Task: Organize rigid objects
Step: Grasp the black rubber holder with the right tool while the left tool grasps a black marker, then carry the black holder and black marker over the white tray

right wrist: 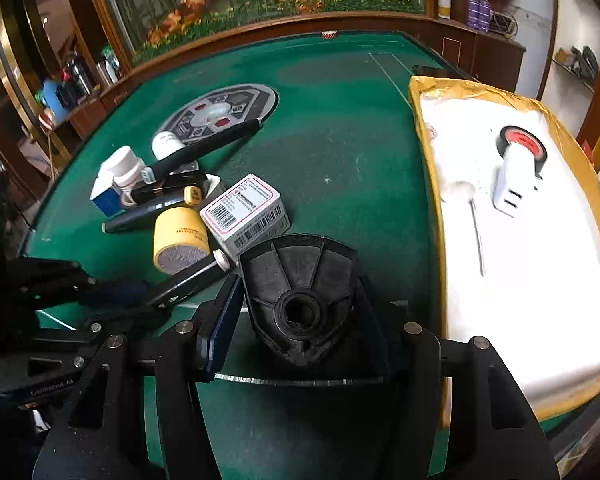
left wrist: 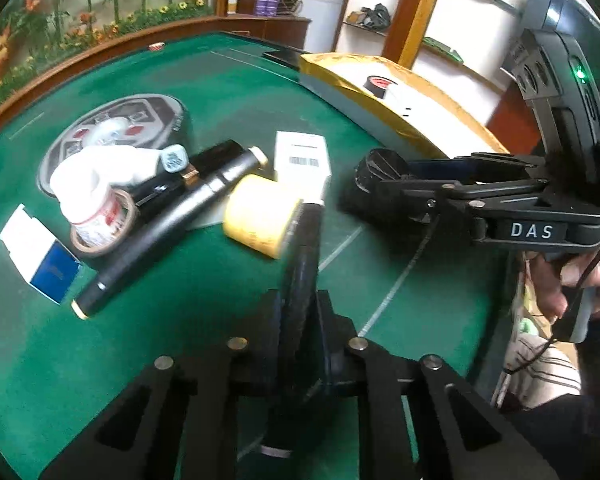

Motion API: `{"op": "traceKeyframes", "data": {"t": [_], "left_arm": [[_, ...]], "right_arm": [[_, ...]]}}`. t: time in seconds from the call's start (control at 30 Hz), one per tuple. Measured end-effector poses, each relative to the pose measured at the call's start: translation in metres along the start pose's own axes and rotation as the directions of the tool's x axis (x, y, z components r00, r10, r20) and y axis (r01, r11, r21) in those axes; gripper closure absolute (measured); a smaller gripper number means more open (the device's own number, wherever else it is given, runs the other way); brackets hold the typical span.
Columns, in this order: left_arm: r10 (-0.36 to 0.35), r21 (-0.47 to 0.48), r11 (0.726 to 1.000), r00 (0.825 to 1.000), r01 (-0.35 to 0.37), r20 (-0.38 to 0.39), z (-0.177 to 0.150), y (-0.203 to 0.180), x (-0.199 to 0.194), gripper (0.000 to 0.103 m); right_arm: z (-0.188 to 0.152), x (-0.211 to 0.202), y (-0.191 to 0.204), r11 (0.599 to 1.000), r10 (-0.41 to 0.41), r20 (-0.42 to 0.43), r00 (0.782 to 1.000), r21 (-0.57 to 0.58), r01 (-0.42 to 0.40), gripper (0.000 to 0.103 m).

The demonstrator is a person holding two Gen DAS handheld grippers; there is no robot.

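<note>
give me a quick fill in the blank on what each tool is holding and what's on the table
1. The right tool is shut on a black ribbed plastic ____.
2. The left tool grips a thin black ____ with a white tip.
3. The table is covered in ____ felt.
4. In the white tray a white plug lies on a roll of ____ tape.

Missing words: fan-shaped part; pen; green; black

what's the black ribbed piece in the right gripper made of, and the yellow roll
Black ribbed piece: looks like moulded hard plastic, matte, with cast ribs and a round hub. Yellow roll: probably paper-backed tape, dull yellow printed side, greyish wound end; hard to confirm.
</note>
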State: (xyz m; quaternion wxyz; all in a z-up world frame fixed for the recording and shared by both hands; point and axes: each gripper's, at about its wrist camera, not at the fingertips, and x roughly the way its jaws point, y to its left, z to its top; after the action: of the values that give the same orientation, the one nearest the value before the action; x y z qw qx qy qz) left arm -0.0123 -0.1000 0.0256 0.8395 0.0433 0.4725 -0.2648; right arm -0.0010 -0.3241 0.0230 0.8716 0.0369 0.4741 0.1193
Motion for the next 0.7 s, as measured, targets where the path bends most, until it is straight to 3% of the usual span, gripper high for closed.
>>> {"op": "traceKeyframes", "data": {"t": [0.37,0.57,0.7], "left_arm": [[-0.034,-0.047,0.998,0.999,0.034,-0.002,-0.002,0.001,-0.006,0.088],[-0.107,-0.07,0.992,0.994,0.109,0.035,0.005,-0.002,-0.017,0.088],[-0.139,-0.064,0.988,0.989,0.143,0.056,0.018,-0.011,-0.022,0.088]], "right_arm": [[-0.01,-0.011,-0.001,0.995,0.093,0.044,0.995,0.035,-0.094,0.046],[-0.011,-0.028,-0.008,0.987,0.144,0.099,0.985,0.055,-0.15,0.046],[-0.006,-0.046,-0.026,0.985,0.136,0.154,0.979,0.085,-0.15,0.046]]}}
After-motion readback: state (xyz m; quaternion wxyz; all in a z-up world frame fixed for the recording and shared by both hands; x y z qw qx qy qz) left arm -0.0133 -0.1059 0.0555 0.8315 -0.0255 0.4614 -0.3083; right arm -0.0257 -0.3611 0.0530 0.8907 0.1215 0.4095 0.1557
